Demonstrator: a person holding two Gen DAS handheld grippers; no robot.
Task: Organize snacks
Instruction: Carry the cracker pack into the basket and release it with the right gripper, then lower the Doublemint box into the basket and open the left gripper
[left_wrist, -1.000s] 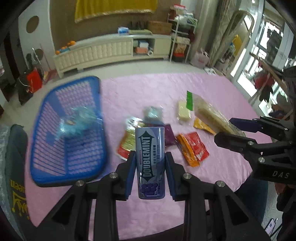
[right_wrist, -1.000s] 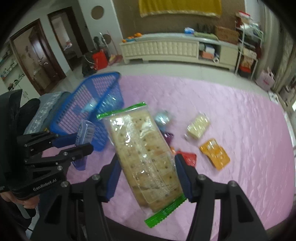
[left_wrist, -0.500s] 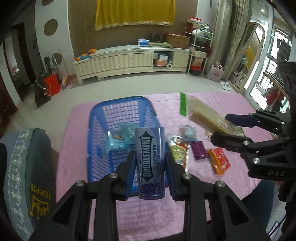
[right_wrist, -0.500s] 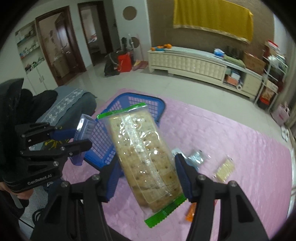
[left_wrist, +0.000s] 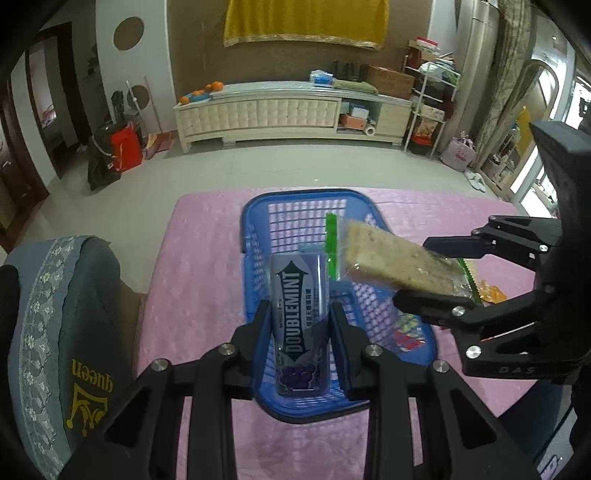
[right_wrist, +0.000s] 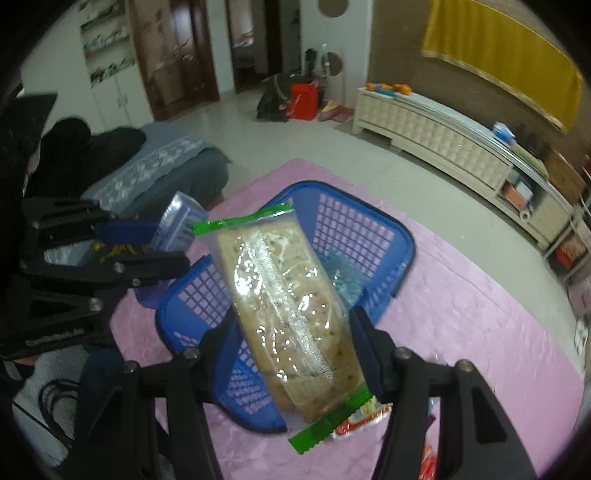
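Note:
My left gripper (left_wrist: 299, 325) is shut on an upright purple Doublemint gum bottle (left_wrist: 300, 321), held above the near half of the blue plastic basket (left_wrist: 258, 206). My right gripper (right_wrist: 291, 332) is shut on a clear cracker pack with green ends (right_wrist: 284, 310), also hanging over the blue basket (right_wrist: 402, 240). In the left wrist view the cracker pack (left_wrist: 395, 258) comes in from the right over the basket, with the right gripper (left_wrist: 436, 273) behind it. The right wrist view shows the left gripper (right_wrist: 155, 243) with the gum bottle (right_wrist: 179, 225) at the basket's left side. A light blue wrapped snack (right_wrist: 343, 277) lies inside the basket.
The basket rests on a pink tablecloth (left_wrist: 199, 258). Loose snack packets lie to its right: a red and yellow one (right_wrist: 362, 421) and an orange one (left_wrist: 489, 291). A chair with a grey "queen" cover (left_wrist: 62, 332) stands by the table's left edge.
Both grippers have travelled leftward with their loads from above the loose snacks to over the basket. The basket now sits centred under the gum bottle, and the cracker pack hangs above it.

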